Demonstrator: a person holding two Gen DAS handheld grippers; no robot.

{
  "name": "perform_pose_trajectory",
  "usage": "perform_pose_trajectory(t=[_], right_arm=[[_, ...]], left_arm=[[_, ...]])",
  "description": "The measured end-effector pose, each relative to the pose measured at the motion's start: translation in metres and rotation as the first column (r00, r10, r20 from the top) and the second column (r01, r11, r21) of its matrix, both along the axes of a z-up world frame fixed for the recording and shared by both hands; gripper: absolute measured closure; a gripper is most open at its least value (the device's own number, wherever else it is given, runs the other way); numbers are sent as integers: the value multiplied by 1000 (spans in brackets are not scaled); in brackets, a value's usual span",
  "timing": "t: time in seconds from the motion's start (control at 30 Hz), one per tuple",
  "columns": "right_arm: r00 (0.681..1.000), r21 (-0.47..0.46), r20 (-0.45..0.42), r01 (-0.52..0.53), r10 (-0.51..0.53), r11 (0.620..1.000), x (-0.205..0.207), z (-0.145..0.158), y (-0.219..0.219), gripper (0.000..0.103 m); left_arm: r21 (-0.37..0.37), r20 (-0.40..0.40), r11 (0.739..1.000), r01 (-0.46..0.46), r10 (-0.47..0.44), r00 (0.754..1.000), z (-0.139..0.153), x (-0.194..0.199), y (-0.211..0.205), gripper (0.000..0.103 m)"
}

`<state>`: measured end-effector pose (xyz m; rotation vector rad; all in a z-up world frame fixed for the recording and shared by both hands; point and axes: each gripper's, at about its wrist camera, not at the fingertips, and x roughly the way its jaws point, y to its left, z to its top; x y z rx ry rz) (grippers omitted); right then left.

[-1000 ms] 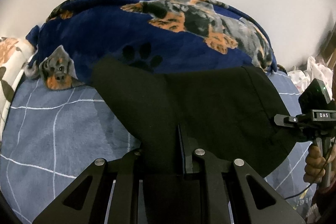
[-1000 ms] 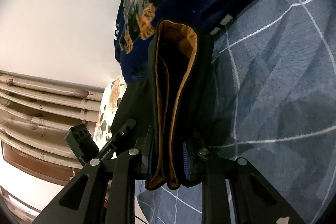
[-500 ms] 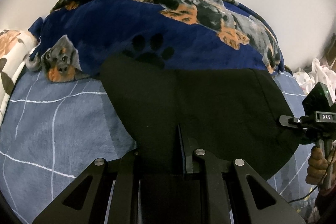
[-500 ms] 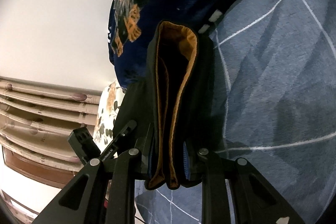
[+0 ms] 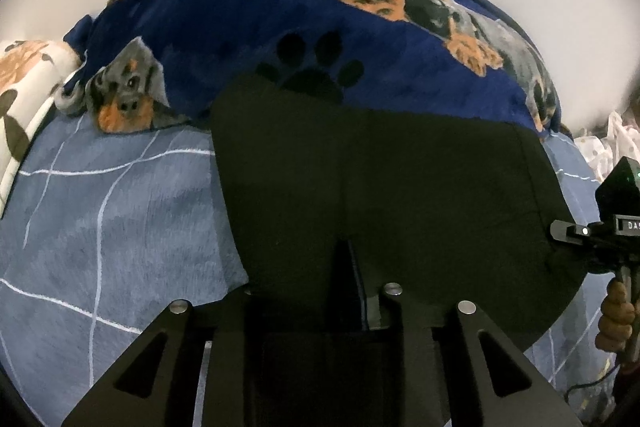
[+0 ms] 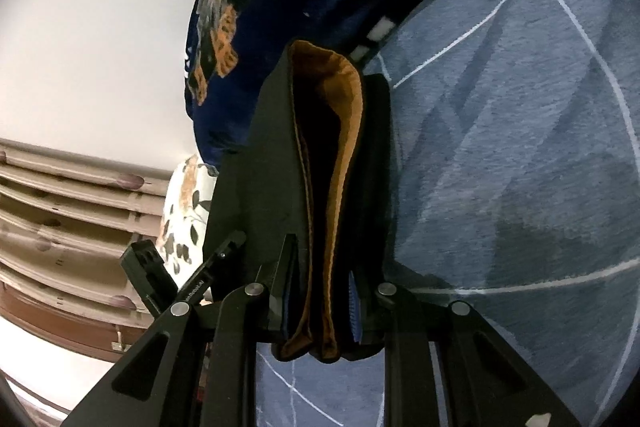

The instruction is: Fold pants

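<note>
L gripper [image 5: 344, 267]: clamped on black pants [image 5: 380, 187] edge.
R gripper [image 6: 320, 291]: clamped on pants' orange-lined layers [image 6: 340, 147].
Pants: spread toward 12 o'clock over blue grid bedsheet [image 5: 100, 219].
Beyond, 12 o'clock: navy dog-print blanket [image 5: 240, 27].
9 o'clock: floral pillow [image 5: 20, 87].

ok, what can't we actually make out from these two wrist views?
- Left wrist view: the left gripper fingertips are buried in the black pants; pad contact hidden.
- Left wrist view: the right gripper is cut off by the frame edge; its jaws are out of sight.
- Right wrist view: the pants' orange lining fills the right gripper; how many layers are pinched is unclear.
- Both views: the pants' full outline is hidden; fold progress unreadable.
- Bedsheet under the pants is covered.
</note>
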<state>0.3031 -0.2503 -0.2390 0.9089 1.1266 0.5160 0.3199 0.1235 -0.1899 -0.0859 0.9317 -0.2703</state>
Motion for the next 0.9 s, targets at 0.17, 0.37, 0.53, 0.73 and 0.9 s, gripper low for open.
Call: perform_pose_trajectory(t=[0.17, 0.37, 0.53, 0.73, 0.9], right_arm=[[999, -94, 32, -10, 13, 995, -1, 0, 5, 81], [999, -148, 52, 2, 6, 989, -3, -4, 6, 78], [992, -244, 119, -6, 36, 970, -4, 1, 14, 77], [979, -302, 200, 14, 49, 953, -10, 4, 21, 76], [971, -327, 234, 40, 40, 944, -15, 6, 25, 75]], left_arm=[[17, 18, 1000, -18, 18, 1000, -6, -2, 0, 71], [22, 49, 999, -44, 43, 998, -12, -5, 3, 63], [29, 70, 997, -65, 63, 996, -16, -8, 5, 54], [17, 69, 995, -100, 99, 993, -18, -7, 11, 44], [39, 85, 993, -107, 103, 991, -18, -9, 9, 43]])
